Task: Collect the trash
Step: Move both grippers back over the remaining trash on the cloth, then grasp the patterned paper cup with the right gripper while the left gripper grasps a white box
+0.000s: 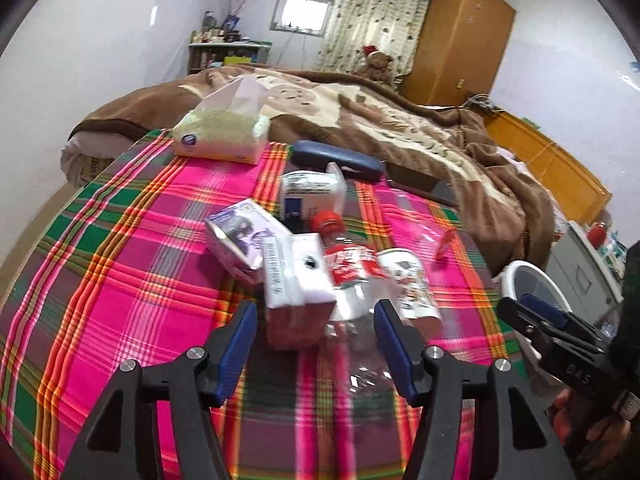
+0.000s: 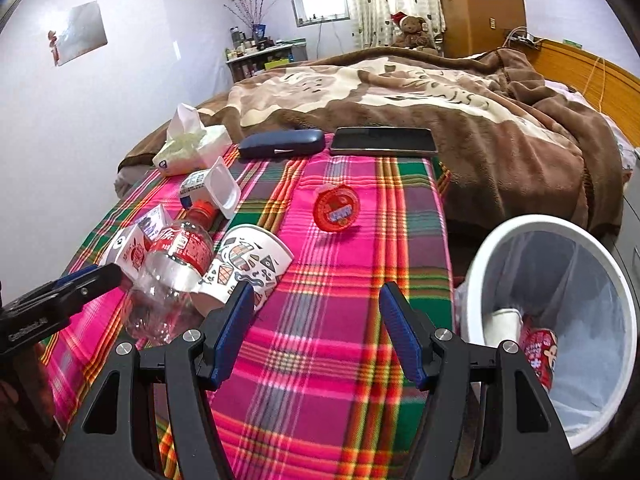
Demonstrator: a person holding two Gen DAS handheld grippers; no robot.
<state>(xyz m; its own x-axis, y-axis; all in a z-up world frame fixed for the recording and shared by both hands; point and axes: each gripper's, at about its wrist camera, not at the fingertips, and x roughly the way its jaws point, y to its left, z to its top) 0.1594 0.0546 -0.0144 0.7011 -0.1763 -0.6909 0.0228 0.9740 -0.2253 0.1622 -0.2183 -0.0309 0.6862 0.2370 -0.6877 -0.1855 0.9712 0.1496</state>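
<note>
We work a plaid table (image 2: 340,320) by a bed, trash piled at its left, bin (image 2: 624,292) off its right edge. Far left a tissue box (image 2: 188,152), likely a keeper, then small cartons (image 1: 248,236) and a white box (image 1: 292,280) leaning on them, a yoghurt tub (image 2: 216,188) behind, a clear bottle (image 2: 176,264) on its side with red cap pointing away, a printed paper cup (image 2: 248,268) lying touching the bottle. The left gripper (image 1: 316,316) hovers just short of the white box and bottle base, fingers spread, nothing pinched, white box and bottle base both in line with the gap. We judge the step as a reach for the bottle or box; best to pick one, centre it between the pads and close only once both pads flank it, since the bottle is round, slick and crumpled and may roll or squirt out toward the cup. Mid table a red round lid (image 2: 336,208) lies alone, a glasses case (image 2: 280,142) and phone (image 2: 384,142) at the far edge, not trash. The right gripper (image 2: 316,308) hangs over bare cloth, fingers spread and empty, cup just left of its left finger, lid ahead. The bin already holds a white cup and a red wrapper, so collecting is partly done
</note>
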